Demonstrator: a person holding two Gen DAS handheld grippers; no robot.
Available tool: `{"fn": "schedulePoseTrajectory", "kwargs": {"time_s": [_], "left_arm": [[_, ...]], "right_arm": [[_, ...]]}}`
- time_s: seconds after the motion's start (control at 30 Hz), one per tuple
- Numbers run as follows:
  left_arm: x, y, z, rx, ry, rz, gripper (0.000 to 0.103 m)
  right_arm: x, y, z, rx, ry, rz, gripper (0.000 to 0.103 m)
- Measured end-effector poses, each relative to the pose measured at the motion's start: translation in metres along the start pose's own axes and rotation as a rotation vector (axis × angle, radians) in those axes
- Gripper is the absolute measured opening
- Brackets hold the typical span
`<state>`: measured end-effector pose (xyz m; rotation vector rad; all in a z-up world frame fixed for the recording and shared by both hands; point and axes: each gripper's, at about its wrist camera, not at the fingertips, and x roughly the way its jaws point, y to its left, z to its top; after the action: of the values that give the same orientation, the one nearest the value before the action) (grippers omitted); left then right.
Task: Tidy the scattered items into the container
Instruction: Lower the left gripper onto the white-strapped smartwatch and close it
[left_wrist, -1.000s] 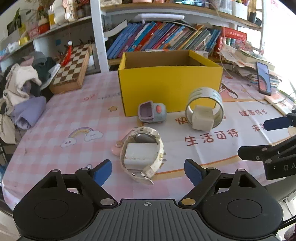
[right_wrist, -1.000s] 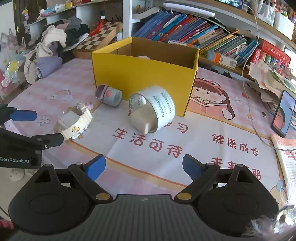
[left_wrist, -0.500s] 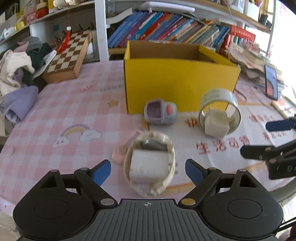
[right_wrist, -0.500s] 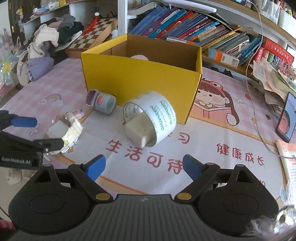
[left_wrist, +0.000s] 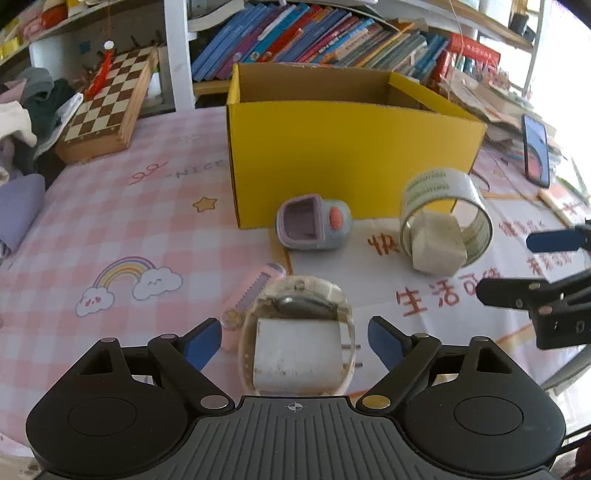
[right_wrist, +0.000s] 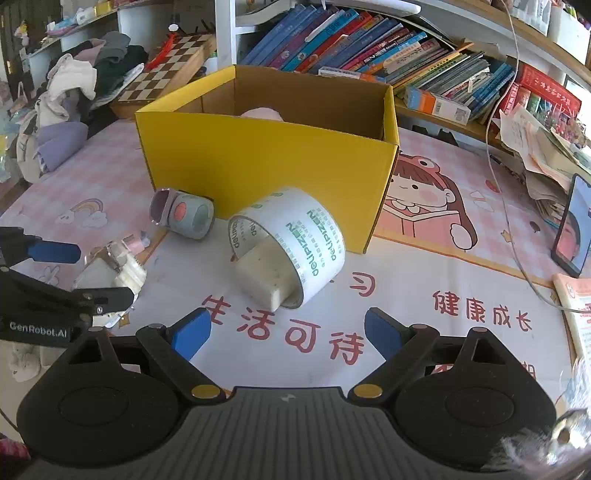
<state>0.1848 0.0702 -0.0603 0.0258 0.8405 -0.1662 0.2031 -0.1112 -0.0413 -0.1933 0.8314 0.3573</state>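
A yellow cardboard box (left_wrist: 343, 158) (right_wrist: 258, 155) stands open on the table with something pink inside (right_wrist: 260, 112). Before it lie a grey-purple toy (left_wrist: 314, 223) (right_wrist: 183, 214), a tape roll (left_wrist: 445, 214) (right_wrist: 291, 240) with a beige block (left_wrist: 437, 245) in it, and a white charger wrapped in a cream band (left_wrist: 297, 343) (right_wrist: 110, 269). A pink item (left_wrist: 255, 291) lies beside the charger. My left gripper (left_wrist: 295, 341) is open with the charger between its fingers. My right gripper (right_wrist: 288, 334) is open, just short of the tape roll.
A chessboard box (left_wrist: 107, 110) and a clothes pile (right_wrist: 74, 92) sit at the back left. Bookshelves (left_wrist: 314, 44) run behind the box. A phone (right_wrist: 570, 229), papers and a cable lie at the right. The table edge is close below both grippers.
My left gripper has moved forward and down so the charger now sits between its open fingers. My right gripper has advanced toward the tape roll.
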Motion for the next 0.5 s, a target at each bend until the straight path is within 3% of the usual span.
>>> {"fn": "schedulePoseTrajectory", "kwargs": {"time_s": [0.1,0.2,0.5], "left_arm": [[0.0,0.0,0.004,0.005,-0.012,-0.021,0.085],[0.001,-0.007,0.007,0.045,-0.006,-0.06,0.072],[0.015,-0.014,0.009,0.157,0.018,-0.014,0.073]], "right_arm": [[0.002,0.0,0.002,0.005,0.0,-0.006,0.09],[0.003,0.001,0.004,0.008,-0.002,-0.01,0.09],[0.008,0.001,0.005,0.018,0.009,-0.013,0.09]]}}
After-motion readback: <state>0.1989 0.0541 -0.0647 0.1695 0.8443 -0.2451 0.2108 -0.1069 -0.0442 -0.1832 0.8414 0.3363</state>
